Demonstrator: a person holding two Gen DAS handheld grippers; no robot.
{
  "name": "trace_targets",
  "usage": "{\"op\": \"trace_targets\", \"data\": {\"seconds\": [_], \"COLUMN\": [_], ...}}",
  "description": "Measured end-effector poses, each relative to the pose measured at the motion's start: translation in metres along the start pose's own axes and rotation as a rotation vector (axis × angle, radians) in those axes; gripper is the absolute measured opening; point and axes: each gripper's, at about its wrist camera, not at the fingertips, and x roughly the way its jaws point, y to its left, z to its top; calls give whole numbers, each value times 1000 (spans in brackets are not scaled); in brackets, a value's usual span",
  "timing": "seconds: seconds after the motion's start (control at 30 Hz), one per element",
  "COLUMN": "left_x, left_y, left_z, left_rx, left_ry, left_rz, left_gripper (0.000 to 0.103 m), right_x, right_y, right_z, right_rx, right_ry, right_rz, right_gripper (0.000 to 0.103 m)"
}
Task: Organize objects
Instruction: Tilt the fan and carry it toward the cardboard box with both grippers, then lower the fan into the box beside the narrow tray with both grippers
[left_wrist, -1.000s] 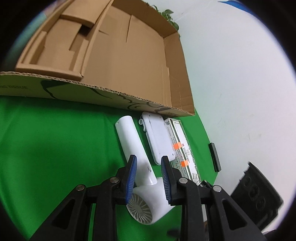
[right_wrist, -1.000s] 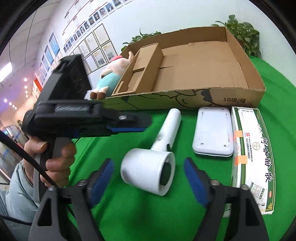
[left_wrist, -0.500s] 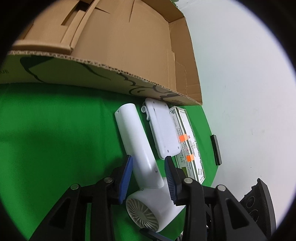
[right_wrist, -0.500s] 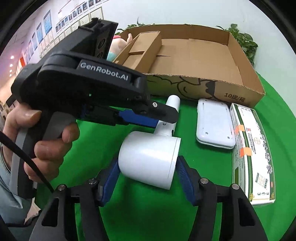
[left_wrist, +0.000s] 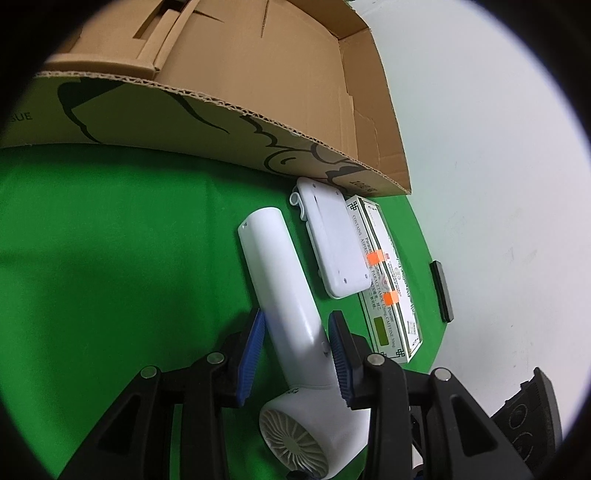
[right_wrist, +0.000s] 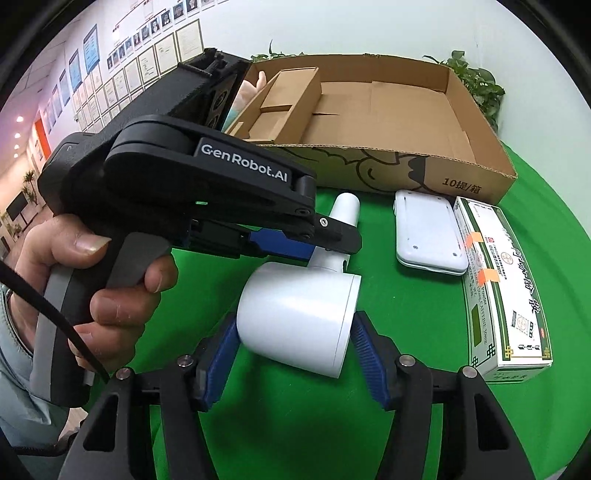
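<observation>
Both grippers (left_wrist: 295, 350) (right_wrist: 295, 354) angle downward, fingers (right_wrist: 221, 347) straddling hairdryer (right_wrist: 299, 314).

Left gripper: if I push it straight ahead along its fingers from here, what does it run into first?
The left gripper already straddles the white hair dryer handle; sliding forward along it, the front wall of the cardboard box likely comes first. Depth is hard to judge.

hair dryer (right_wrist: 299, 317): white, on its side, mid green table (left_wrist: 110, 258) | white case (right_wrist: 428, 236), medicine box (right_wrist: 502, 291): flat, near table's right edge
</observation>
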Motion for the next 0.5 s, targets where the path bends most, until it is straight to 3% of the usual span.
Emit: {"op": "trace_targets", "data": {"seconds": [0.5], "left_x": [-34], "left_y": [-23], "left_z": [2], "left_rx": [62], "left_ry": [-95], "left_rz": [48], "left_gripper": [33], "right_x": [-19], "right_y": [13], "right_z": [4], "right_rx": [-42], "right_ry": [-77], "right_rz": [14], "right_gripper": [58]}}
